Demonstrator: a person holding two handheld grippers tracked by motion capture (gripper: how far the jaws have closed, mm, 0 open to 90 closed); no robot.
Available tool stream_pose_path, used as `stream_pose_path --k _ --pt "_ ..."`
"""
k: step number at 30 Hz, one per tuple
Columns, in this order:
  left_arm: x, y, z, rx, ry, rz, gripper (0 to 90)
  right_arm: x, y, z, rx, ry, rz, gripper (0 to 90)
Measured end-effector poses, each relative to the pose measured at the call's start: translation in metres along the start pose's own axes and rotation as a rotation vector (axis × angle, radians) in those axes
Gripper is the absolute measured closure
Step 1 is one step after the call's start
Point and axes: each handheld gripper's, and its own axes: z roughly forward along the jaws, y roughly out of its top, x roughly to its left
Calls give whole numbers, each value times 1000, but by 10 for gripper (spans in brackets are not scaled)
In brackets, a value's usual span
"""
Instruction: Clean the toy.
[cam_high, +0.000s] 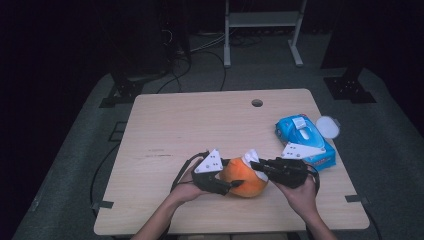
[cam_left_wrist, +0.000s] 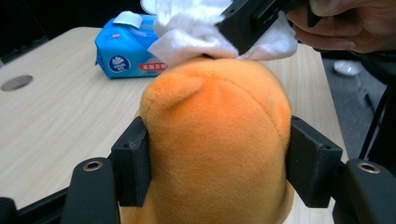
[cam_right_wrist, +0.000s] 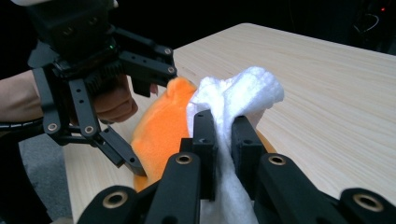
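Observation:
An orange plush toy (cam_high: 246, 181) (cam_left_wrist: 219, 135) (cam_right_wrist: 161, 128) sits near the table's (cam_high: 175, 125) front edge. My left gripper (cam_high: 231, 183) (cam_left_wrist: 219, 163) is shut on it, one pad pressed into each side of the soft body. My right gripper (cam_high: 256, 165) (cam_right_wrist: 224, 135) comes in from the right and is shut on a white wipe (cam_high: 250, 155) (cam_left_wrist: 187, 32) (cam_right_wrist: 245, 91). The wipe rests against the top of the toy. In the right gripper view the left gripper (cam_right_wrist: 140, 116) clasps the toy from the far side.
A blue pack of wet wipes (cam_high: 305, 137) (cam_left_wrist: 122, 55) lies at the table's right edge, with a round white lid (cam_high: 328, 126) beside it. A cable hole (cam_high: 257, 103) (cam_left_wrist: 17, 82) is at the far middle. Stands and cables surround the table on the dark floor.

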Motion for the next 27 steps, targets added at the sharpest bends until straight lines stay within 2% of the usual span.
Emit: stream_pose_path --k 5,6,7,10,11,14,15,18,19,21,22,23,25,27 --pt "1 -2 1 41 3 0 333 -3 -5 6 14 6 24 819" --pt "1 -4 3 58 8 0 333 -4 -7 8 23 3 28 819" --pt "1 -6 7 73 9 -2 330 -9 -13 14 59 3 49 818" --pt "3 -9 11 71 12 -27 325 -12 -15 16 65 3 64 818" --pt "4 -9 13 64 19 -40 321 -11 -12 12 60 -19 47 818" --pt "1 -9 16 57 20 -38 318 -6 -7 8 38 -29 24 818" --pt "-2 -7 19 57 24 -25 313 0 -3 7 24 -24 0 818" --pt "-6 -5 22 54 26 -17 308 9 0 10 24 -9 -40 816" --pt "-7 -4 23 58 25 -12 292 17 2 15 39 -21 -80 814" --pt "-7 -5 23 58 26 -12 278 20 2 17 50 -30 -96 815" --pt "-6 -5 22 52 22 -18 219 17 1 18 71 -34 -82 819" --pt "-4 -5 21 49 19 -22 219 17 1 18 71 -34 -82 819" --pt "1 -5 17 30 -12 -42 150 13 -3 17 89 -40 -67 820" --pt "3 -5 14 23 -22 -48 112 12 -7 14 94 -33 -56 820"
